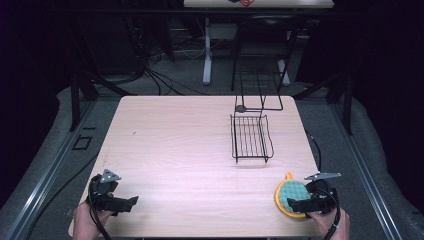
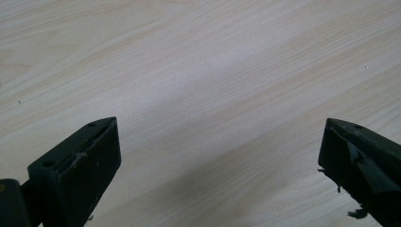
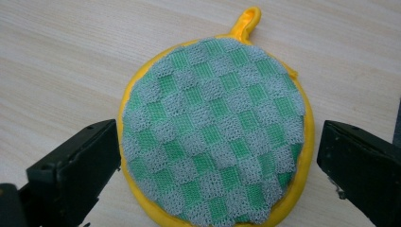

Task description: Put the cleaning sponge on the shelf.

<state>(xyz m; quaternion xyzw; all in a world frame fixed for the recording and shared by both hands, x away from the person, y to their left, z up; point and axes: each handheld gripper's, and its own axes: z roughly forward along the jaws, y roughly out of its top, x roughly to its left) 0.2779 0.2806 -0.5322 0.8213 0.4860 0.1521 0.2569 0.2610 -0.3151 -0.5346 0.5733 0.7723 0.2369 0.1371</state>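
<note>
Light wood worktop (image 1: pixel 190 145), well lit against a dark room. The left hand-held gripper (image 1: pixel 131 201) sat near the front left corner, gripped by the person's left hand (image 1: pixel 86 222). In the left gripper view its two black jaws stood wide apart over bare wood grain, with nothing between them.

The right hand-held gripper (image 1: pixel 292 205) sat near the front right corner, held by the right hand (image 1: pixel 332 224). A round scrub pad (image 3: pixel 215 132) lay flat on the worktop there: yellow rim, face of green and grey mesh checks, and a small yellow hanging loop (image 3: pixel 249 19) on the edge away from the gripper. In the high view the pad (image 1: pixel 290 196) lay just to the left of the gripper body, partly overlapped by it, with the loop pointing toward the far side of the worktop.

In the right gripper view the jaws were spread, one on each side of the pad. The left-hand jaw stood at the yellow rim; whether it touched could not be told. The right-hand jaw stood just clear of the rim, with a strip of wood visible between them. The pad was bracketed, not clamped.

A black wire rack (image 1: pixel 251 137) stood on the far right part of the worktop, well apart from both grippers and the pad. Its tall wire back frame (image 1: pixel 260 90) rose at the far edge.
</note>
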